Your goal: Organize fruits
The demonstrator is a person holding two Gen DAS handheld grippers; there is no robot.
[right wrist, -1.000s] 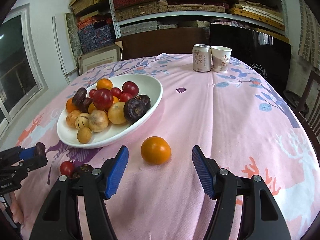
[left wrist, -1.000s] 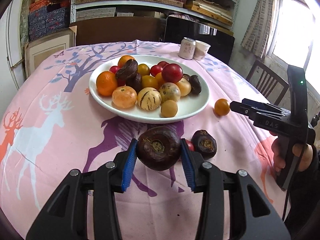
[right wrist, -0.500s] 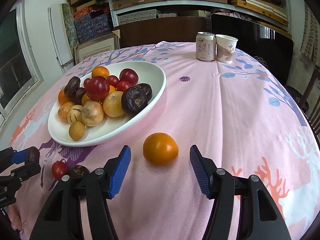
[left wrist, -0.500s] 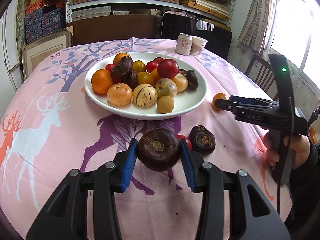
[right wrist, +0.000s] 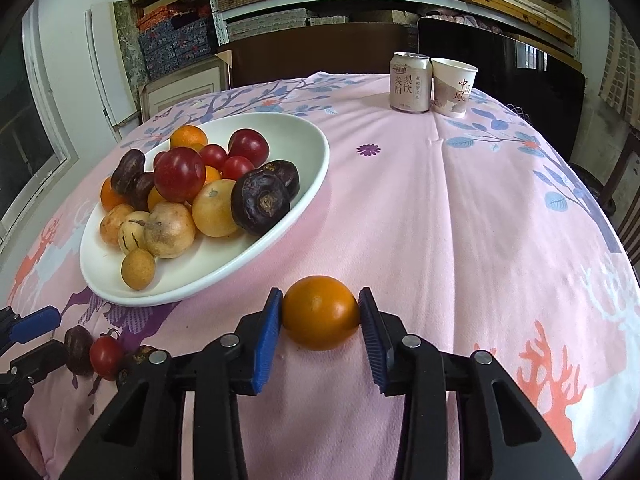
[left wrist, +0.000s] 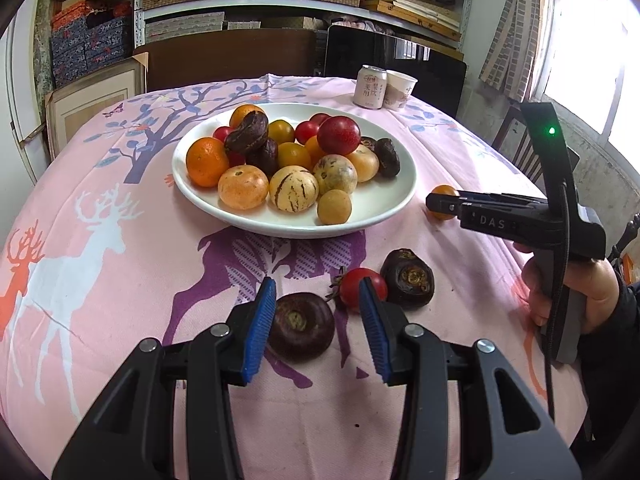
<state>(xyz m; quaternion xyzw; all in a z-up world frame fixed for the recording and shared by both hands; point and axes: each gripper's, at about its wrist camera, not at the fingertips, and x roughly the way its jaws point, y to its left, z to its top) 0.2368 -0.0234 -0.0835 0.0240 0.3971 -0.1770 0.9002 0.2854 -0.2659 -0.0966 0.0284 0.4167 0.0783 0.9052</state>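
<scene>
The orange fruit (right wrist: 321,312), smooth-skinned, round and faintly glossy, sits on the pink cloth of the tabletop (right wrist: 440,220) just outside the rim of the white plate (right wrist: 316,160). The right tongs (right wrist: 320,320) bracket it, both ribbed blue pads touching or all but touching its sides, so the step in hand looks like the pickup of this stray fruit. I judge the grip to be just closing rather than firm. The next move calls for a steady squeeze, a lift clear of the cloth, and a carry over the plate's raised lip to the bare patch of glaze near its edge.

The left tongs (left wrist: 318,324) stand spread, holding nothing. Between the pads lies a dark purple fruit (left wrist: 301,326), squat, dull and wrinkled, with a sunken brown scar on top. Close by are a shiny cherry tomato (left wrist: 362,286) with a green calyx and a second shrivelled dark fruit (left wrist: 408,278).

The plate is glossy ceramic, shallow and heaped with fruit.
</scene>
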